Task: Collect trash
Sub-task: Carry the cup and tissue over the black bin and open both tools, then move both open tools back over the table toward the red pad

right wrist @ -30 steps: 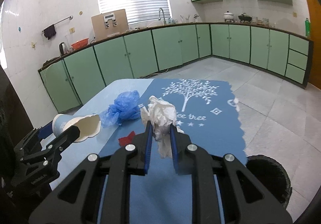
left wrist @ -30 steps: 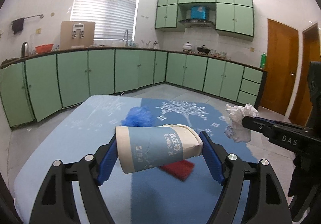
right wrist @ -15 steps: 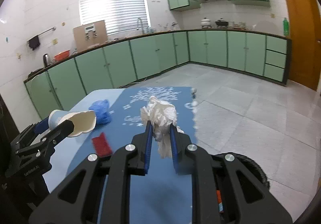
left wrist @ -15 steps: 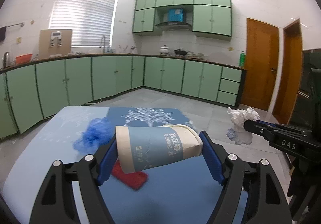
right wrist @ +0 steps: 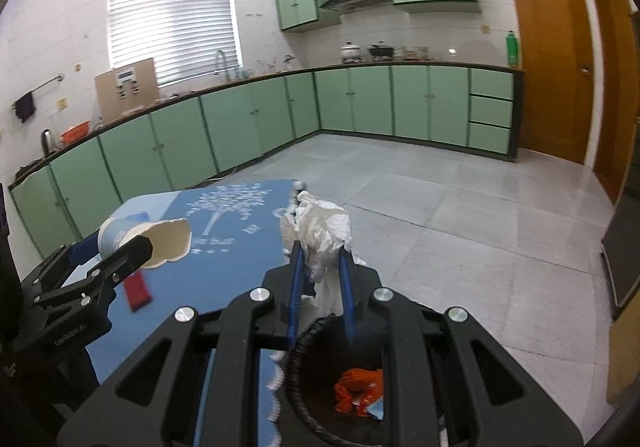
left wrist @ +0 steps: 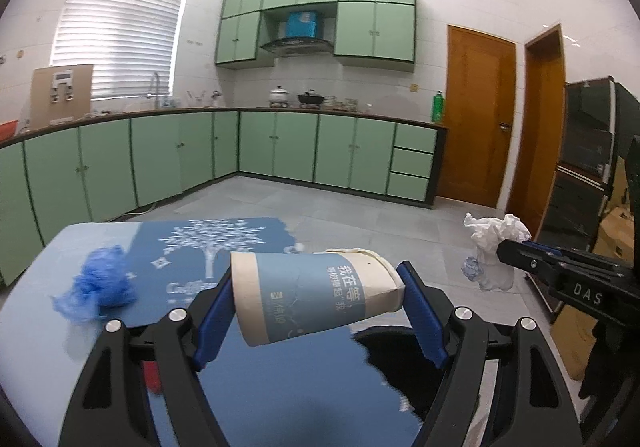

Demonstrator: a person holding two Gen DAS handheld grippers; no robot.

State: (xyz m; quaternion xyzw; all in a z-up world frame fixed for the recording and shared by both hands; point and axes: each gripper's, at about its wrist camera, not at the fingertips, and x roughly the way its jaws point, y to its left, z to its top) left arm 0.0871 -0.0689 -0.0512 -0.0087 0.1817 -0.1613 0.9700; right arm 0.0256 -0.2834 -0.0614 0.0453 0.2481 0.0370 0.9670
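Carry-to-bin step: the left claw (left wrist: 318, 321) grips a paper cup (left wrist: 316, 297) on its side while the right claw (right wrist: 320, 287) pinches crumpled tissue (right wrist: 324, 235), now above the black bin (right wrist: 316, 407) at the counter's (left wrist: 36, 311) right edge, unlike a second ago; release comes next.

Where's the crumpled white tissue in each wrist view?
Left wrist: crumpled white tissue at right of centre, pinched at the tip of the right gripper, above the floor.
Right wrist: tissue at centre, between the blue pads.
Shared landmark: paper cup in the left gripper.
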